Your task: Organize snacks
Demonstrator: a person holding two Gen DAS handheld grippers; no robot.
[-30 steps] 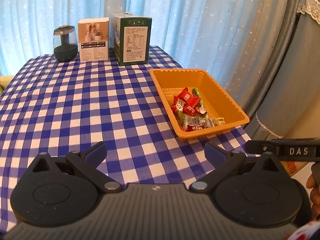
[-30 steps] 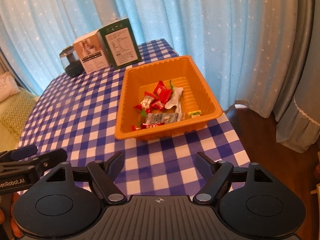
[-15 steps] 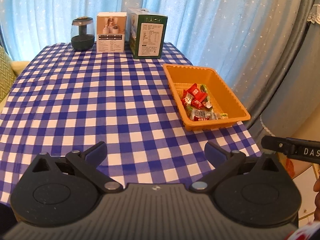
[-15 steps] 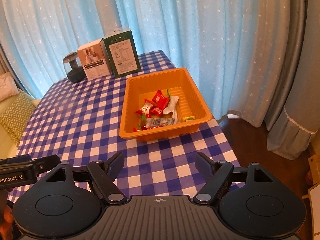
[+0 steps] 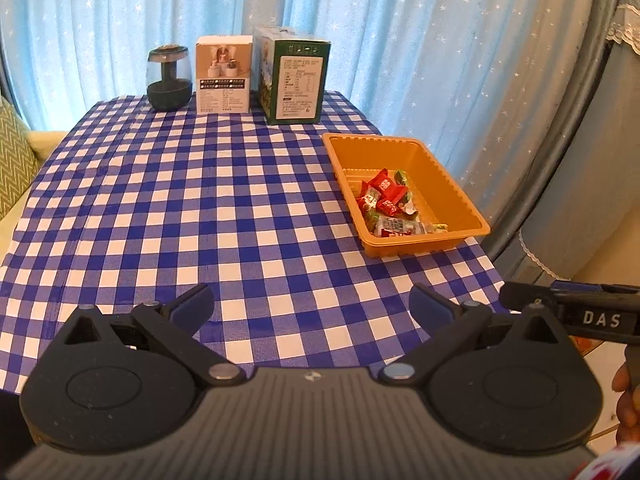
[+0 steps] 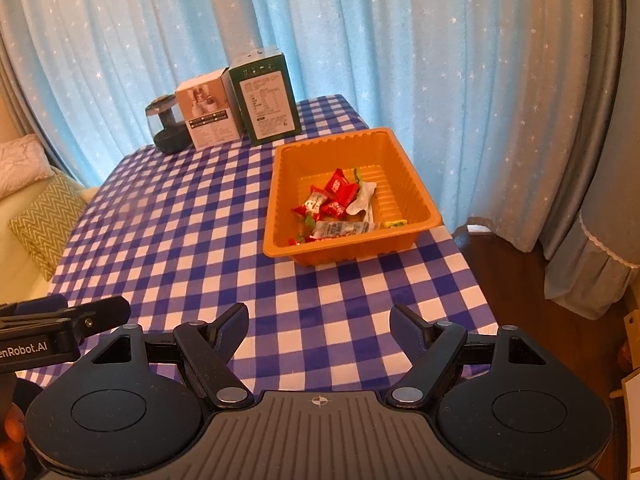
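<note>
both grippers (image 5: 312,304) (image 6: 319,320) hover agape, snacks (image 6: 336,208) in tray (image 6: 404,168).

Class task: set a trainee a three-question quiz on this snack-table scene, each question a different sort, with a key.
1. True or false: the snacks lie loose on the checked tablecloth.
2. Multiple choice: beside the green box stands A) a white box, B) a kettle, C) a bowl.
3. Fill in: the jaws of the left gripper and the right gripper are both ____.

Key: 1 false, they lie in the orange tray; 2 A, the white box; 3 open, holding nothing.
</note>
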